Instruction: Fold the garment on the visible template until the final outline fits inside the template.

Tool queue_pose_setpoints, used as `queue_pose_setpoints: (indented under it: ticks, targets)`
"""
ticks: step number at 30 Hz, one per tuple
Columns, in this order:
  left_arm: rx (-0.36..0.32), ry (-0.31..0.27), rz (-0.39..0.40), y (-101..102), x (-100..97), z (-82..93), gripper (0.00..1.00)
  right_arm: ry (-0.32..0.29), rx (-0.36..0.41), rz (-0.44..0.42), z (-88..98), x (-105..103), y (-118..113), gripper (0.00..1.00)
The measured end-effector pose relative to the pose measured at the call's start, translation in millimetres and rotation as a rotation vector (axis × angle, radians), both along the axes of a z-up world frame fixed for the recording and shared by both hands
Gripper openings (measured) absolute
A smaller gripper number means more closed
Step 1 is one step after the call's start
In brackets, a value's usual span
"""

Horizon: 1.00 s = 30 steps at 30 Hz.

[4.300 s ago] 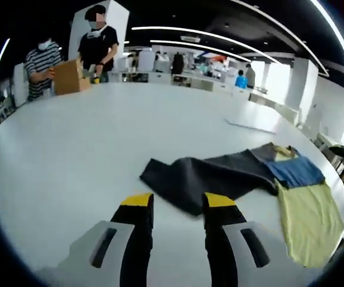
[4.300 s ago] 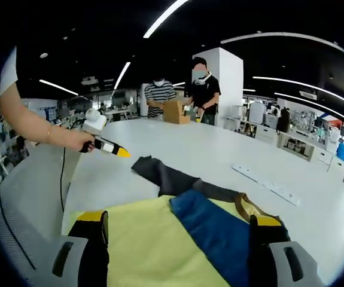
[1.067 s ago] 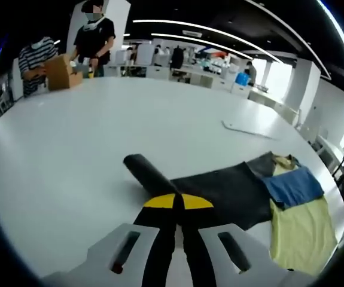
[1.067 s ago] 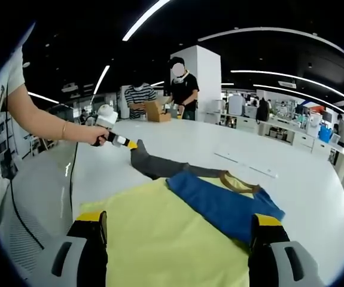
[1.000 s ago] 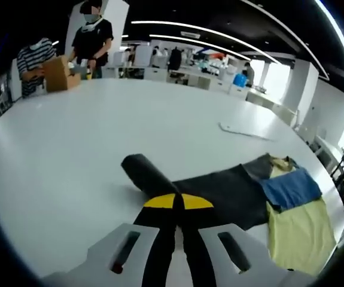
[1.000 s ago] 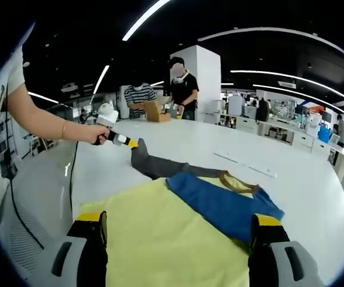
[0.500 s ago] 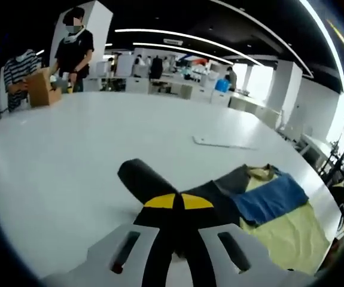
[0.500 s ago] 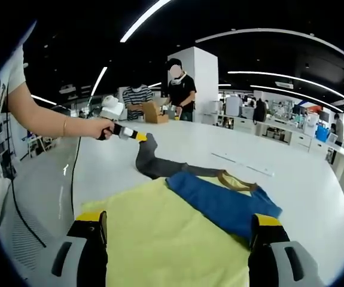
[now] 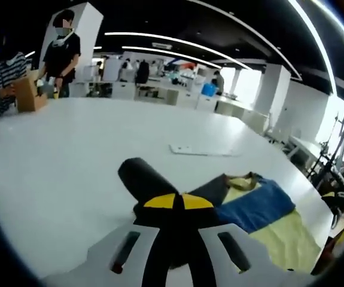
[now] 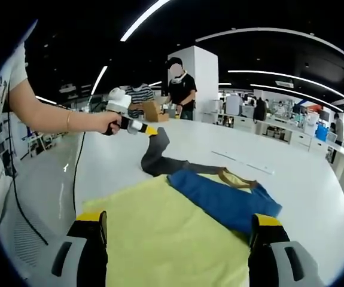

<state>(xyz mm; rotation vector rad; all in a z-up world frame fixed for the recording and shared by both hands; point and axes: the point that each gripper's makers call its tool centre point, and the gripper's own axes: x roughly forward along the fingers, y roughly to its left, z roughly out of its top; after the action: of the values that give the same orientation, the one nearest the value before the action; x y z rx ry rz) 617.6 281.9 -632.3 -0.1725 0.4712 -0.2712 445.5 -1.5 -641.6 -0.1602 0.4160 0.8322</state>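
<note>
Tongs first: my left tongs (image 9: 173,202) are pinched fully together on the dark sleeve (image 9: 142,174) of the garment (image 10: 177,224), and since a second ago I have lifted that sleeve off the table (image 9: 70,143) and begun carrying it toward the body. In the right gripper view the left tongs (image 10: 149,130) hold the sleeve end up in the air, with the dark cloth hanging down to the table beside the blue panel (image 10: 219,200); a moment ago it lay flat. I judge this the start of the sleeve fold, so the outline is narrowing on that side but the fold is not yet laid.

My right tongs (image 10: 180,226) stand wide apart over the yellow panel (image 10: 166,239), gripping nothing (whether the tips touch the cloth I cannot tell).

The garment lies spread on the white table, yellow part nearest my right tongs, blue across the chest, brown collar (image 10: 234,179) beyond. I cannot make out any template outline.

Farther off lies a flat white strip (image 9: 203,149), and two people (image 10: 180,89) stand by a cardboard box (image 10: 155,110) at the far edge.
</note>
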Motion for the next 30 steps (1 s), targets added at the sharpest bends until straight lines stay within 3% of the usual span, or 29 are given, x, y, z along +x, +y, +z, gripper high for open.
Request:
queue_pose_setpoints:
  ticks: [15, 30]
  targets:
    - [0.002, -0.019, -0.101, -43.6, 7.3, 8.1, 0.0, 0.008, -0.001, -0.015, -3.3, -4.1, -5.3, 0.99]
    - [-0.041, -0.039, -0.185, -93.6, 15.0, 20.2, 0.0, 0.008, -0.013, -0.022, -3.5, -7.1, -11.2, 0.99]
